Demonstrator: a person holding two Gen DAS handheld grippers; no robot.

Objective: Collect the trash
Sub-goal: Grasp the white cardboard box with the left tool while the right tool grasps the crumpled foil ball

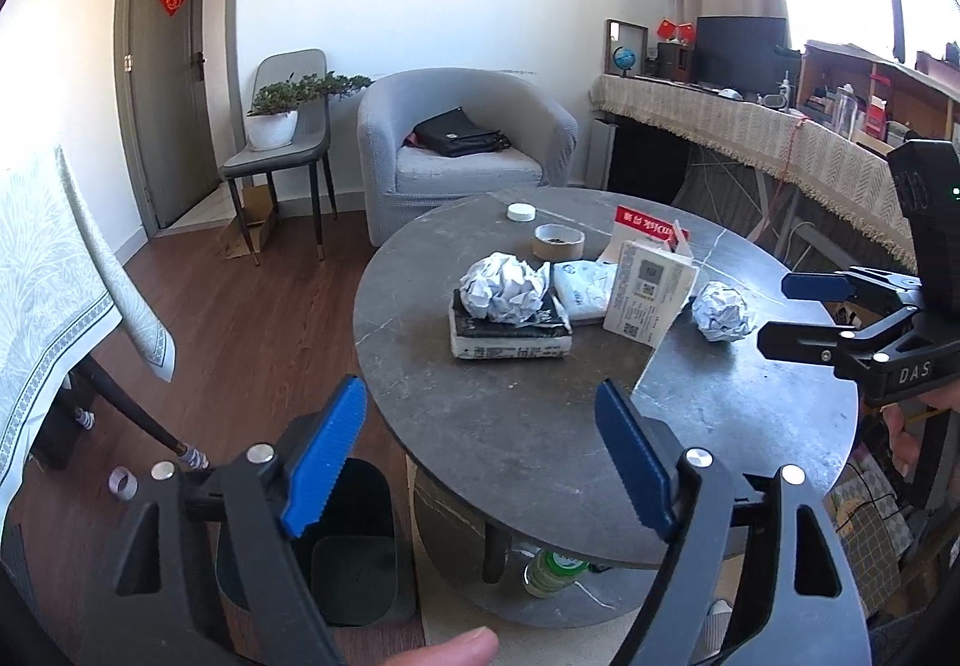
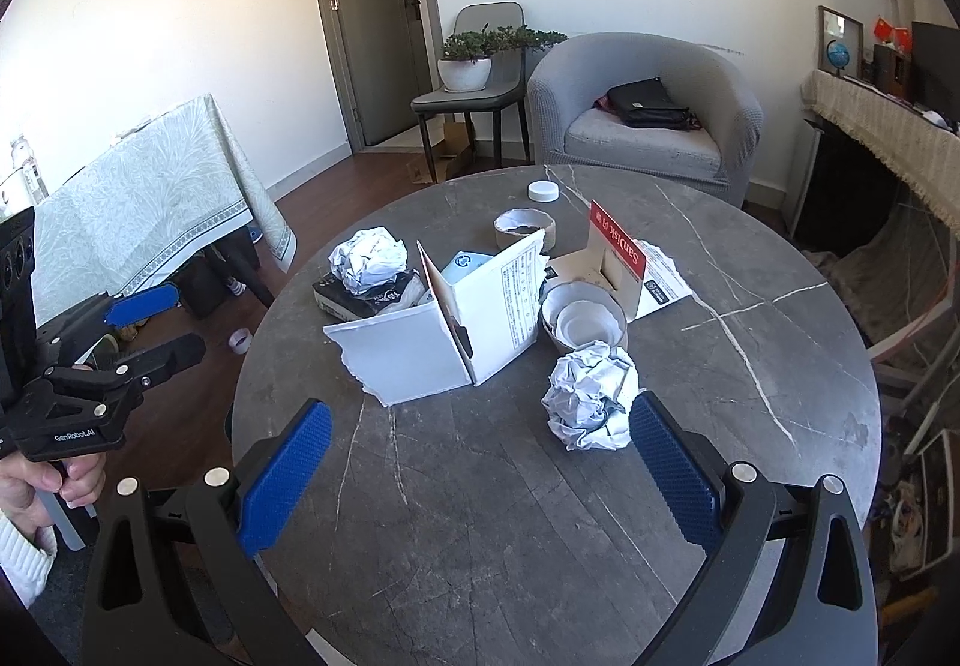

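Observation:
A round grey table (image 1: 540, 426) holds trash. One crumpled paper ball (image 1: 504, 287) lies on a dark packet (image 1: 510, 333); it also shows in the right wrist view (image 2: 367, 261). A second paper ball (image 1: 723, 312) lies near the right side, and in the right wrist view (image 2: 591, 402) just ahead of my right gripper's right finger. A torn white card (image 1: 648, 297) stands between them. My left gripper (image 1: 480, 456) is open and empty over the table's near edge. My right gripper (image 2: 480, 477) is open and empty. A black bin (image 1: 354, 540) stands on the floor under the left gripper.
A tape roll (image 1: 558, 241), a white lid (image 1: 520, 212), a red SanDisk card (image 2: 618, 249) and paper bowls (image 2: 579, 321) are on the table too. A grey armchair (image 1: 462, 144), a chair with a plant (image 1: 282, 126) and a cloth-covered table (image 2: 144, 204) stand around.

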